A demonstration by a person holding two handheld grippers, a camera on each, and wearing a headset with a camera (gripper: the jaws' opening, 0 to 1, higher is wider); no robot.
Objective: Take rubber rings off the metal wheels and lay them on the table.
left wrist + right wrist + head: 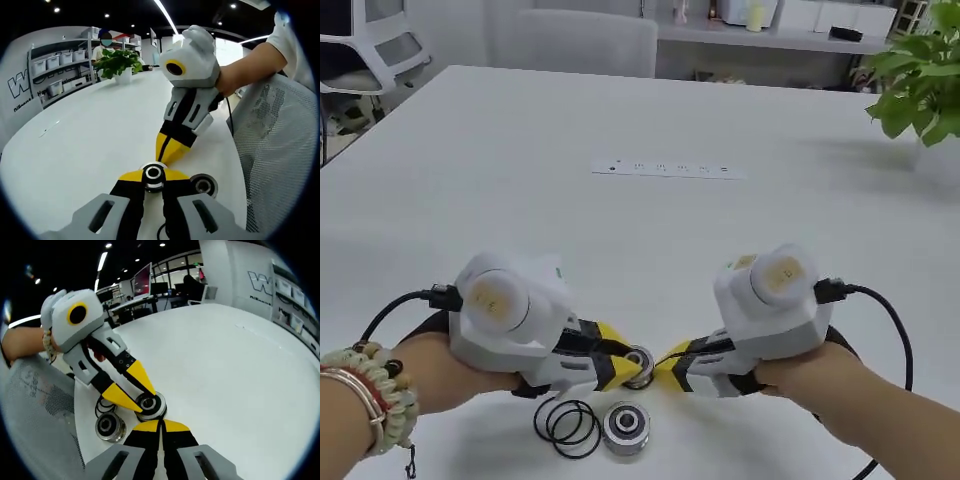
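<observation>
the job was partly done. a few black rubber rings lay overlapping on the white table, close in front of the person, and a second metal wheel sat just beside them on its side. whether that wheel kept any rubber in its grooves was too small to tell. at least one wheel was in hand, so work remained.

the left gripper was clamped on a metal wheel, one yellow jaw tip on either side of it, holding it just above the table near the rings. the right gripper had its jaws drawn together with no gap visible, and its tips met the rim of the held wheel from the opposite side. a dark band seemed to run round that wheel, likely a ring not yet off. whether the right tips had pinched it or merely touched the rim could not be told. judging by this, the step in hand was peeling a ring off the held wheel.
</observation>
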